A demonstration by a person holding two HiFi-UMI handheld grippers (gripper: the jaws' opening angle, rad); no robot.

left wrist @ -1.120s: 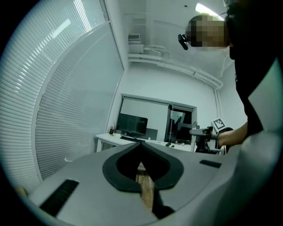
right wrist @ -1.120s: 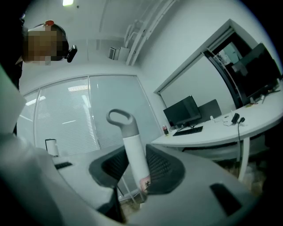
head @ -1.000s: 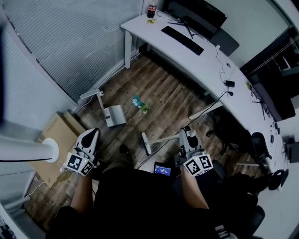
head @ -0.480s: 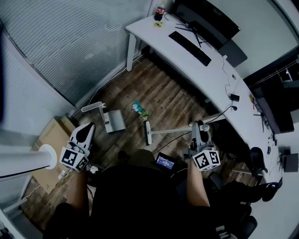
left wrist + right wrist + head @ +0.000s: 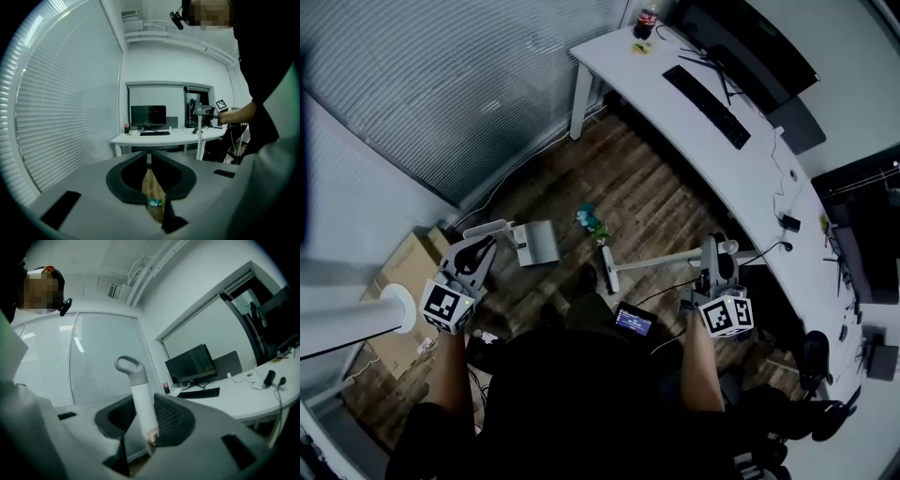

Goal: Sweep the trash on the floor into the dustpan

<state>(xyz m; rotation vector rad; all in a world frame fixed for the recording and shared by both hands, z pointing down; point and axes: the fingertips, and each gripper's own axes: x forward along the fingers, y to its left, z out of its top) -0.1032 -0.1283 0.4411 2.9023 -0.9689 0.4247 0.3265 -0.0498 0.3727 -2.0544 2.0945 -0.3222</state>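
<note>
Small blue and green trash point(image 5: 591, 222) lies on the wood floor. A white dustpan point(image 5: 536, 242) stands to its left, its long handle point(image 5: 489, 229) reaching toward my left gripper point(image 5: 484, 247). That gripper's tips are just short of the handle. In the left gripper view my left gripper point(image 5: 150, 161) has its jaws opening with nothing between them, and the trash point(image 5: 155, 202) shows through the narrow gap. My right gripper point(image 5: 713, 255) is shut on the white broom handle point(image 5: 142, 406), near its looped top. The broom head point(image 5: 607, 270) rests on the floor just below the trash.
A long white desk point(image 5: 675, 112) with a keyboard point(image 5: 710, 95), a monitor point(image 5: 759, 47) and a bottle point(image 5: 646, 20) curves along the back and right. Blinds point(image 5: 459, 84) cover the left wall. A cardboard box point(image 5: 398, 281) and a white post point(image 5: 337, 328) stand at the left.
My left gripper has moved up to the dustpan handle. My right gripper has swung right with the broom, and the broom head now lies closer to the trash.
</note>
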